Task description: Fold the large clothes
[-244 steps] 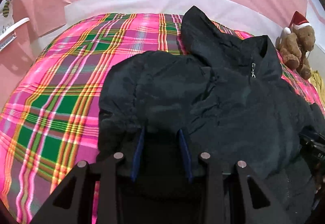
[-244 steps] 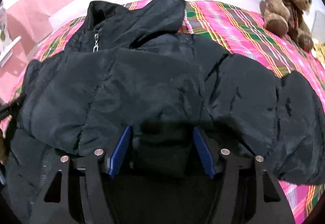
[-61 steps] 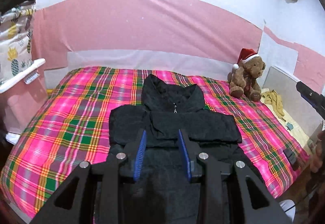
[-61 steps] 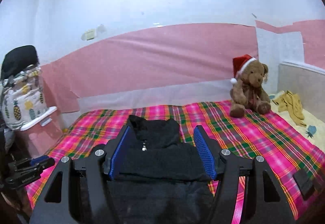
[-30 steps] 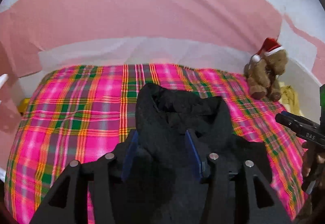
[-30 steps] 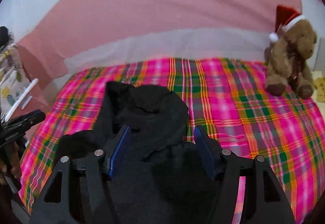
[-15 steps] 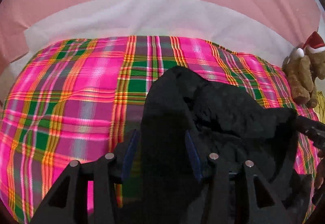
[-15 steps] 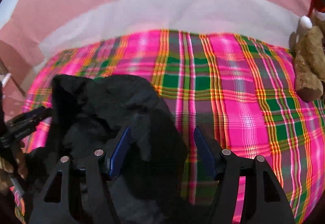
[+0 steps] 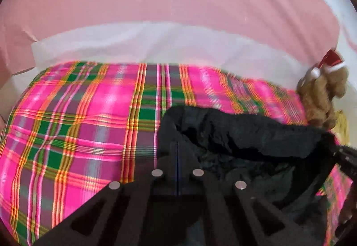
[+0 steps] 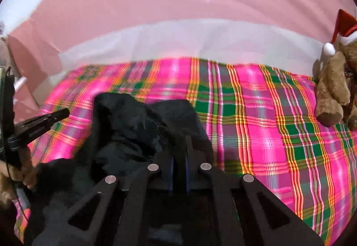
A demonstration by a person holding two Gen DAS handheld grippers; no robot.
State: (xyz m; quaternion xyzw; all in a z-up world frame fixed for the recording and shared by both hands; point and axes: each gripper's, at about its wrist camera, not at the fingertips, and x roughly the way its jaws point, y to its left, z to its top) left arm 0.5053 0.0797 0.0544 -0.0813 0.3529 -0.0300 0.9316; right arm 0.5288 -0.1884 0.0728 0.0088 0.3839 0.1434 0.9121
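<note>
A black hooded jacket (image 9: 241, 141) lies on a pink plaid bedspread (image 9: 73, 125). My left gripper (image 9: 177, 145) is shut on the left edge of the jacket's hood. My right gripper (image 10: 179, 141) is shut on the right edge of the hood, and the jacket (image 10: 131, 125) bunches to its left. The left gripper also shows at the left of the right wrist view (image 10: 44, 119). The right gripper's body shows at the right edge of the left wrist view (image 9: 348, 159).
A brown teddy bear (image 10: 334, 87) in a red Santa hat sits on the bed's far right, also in the left wrist view (image 9: 323, 94). A white band and pink wall (image 9: 178, 0) stand behind the bed. Bare bedspread lies left and far.
Both grippers have closed on the hood's edges; half a second ago their jaws were open around it. Both cameras have moved lower and nearer the hood.
</note>
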